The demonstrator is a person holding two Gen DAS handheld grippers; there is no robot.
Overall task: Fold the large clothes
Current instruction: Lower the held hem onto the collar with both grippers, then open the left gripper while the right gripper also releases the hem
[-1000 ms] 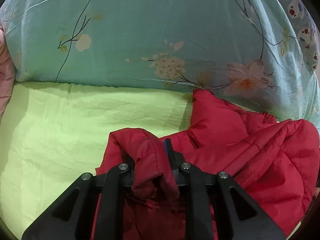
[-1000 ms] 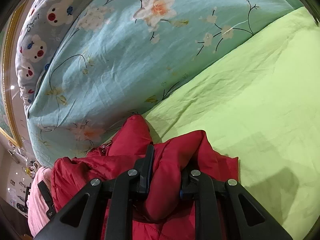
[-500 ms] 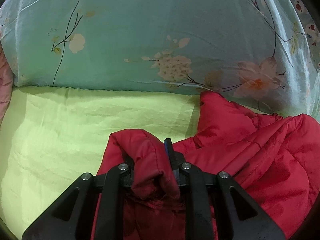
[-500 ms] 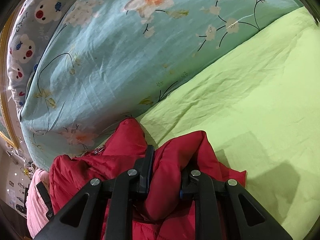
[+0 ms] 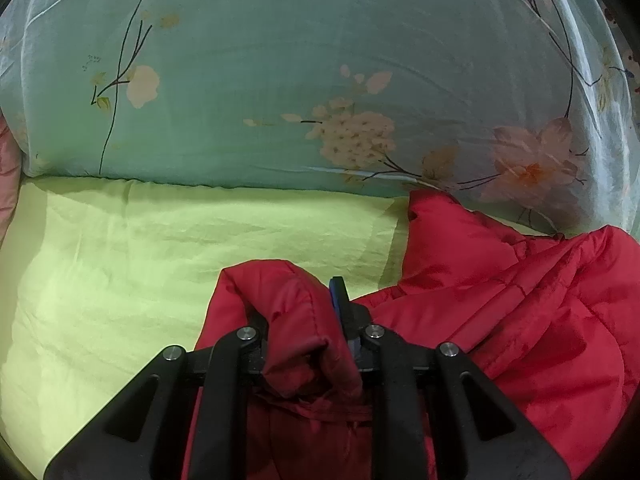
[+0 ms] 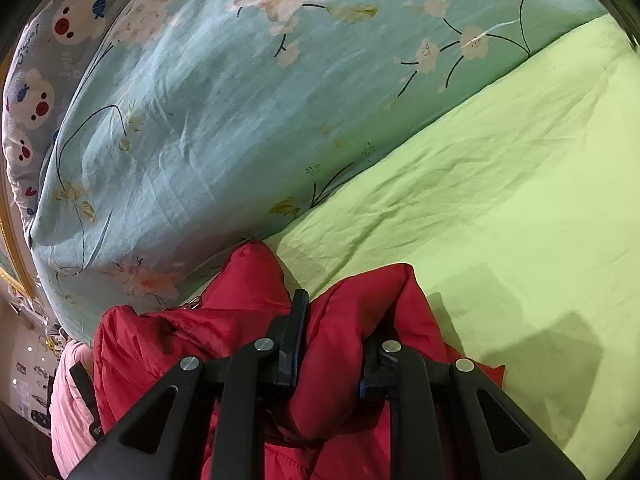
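Left gripper (image 5: 300,320) is pinching a padded fold of the red jacket (image 5: 520,304), its fingers (image 5: 340,300) closing on the bunched fabric. Right gripper (image 6: 336,328) is likewise clamping a thick fold of the same jacket (image 6: 224,320) between its fingers (image 6: 298,320). The jacket is lying crumpled on the bed, over the green sheet (image 5: 120,264), with its far edge touching the blue floral quilt (image 5: 280,80). The quilt is piling up along the sheet's far side. A pink cloth (image 6: 70,408) is showing beside the jacket in the right wrist view.
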